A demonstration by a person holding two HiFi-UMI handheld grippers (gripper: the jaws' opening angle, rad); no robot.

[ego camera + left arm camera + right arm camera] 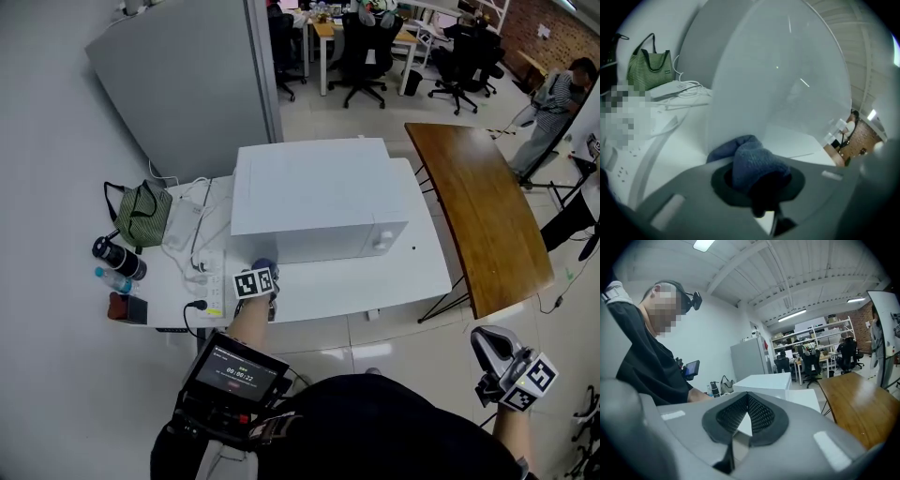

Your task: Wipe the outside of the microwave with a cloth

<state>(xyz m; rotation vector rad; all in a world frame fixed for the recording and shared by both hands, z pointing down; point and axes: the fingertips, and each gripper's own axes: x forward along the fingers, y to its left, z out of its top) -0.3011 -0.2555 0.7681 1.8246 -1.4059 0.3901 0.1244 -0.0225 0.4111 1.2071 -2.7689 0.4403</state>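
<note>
My left claw [260, 278] is clamped on a bunched blue terry cloth [754, 164], and I hold it against the low near-left corner of the boxy white microwave [319, 202], which stands on the white table [417, 277]. My right claw [489, 349] hangs at the near right, well apart from that table, jaws together at the tips with nothing between them. A green striped bag [142, 214] sits at the table's left end. A brown wooden table [483, 211] stands to the right.
</note>
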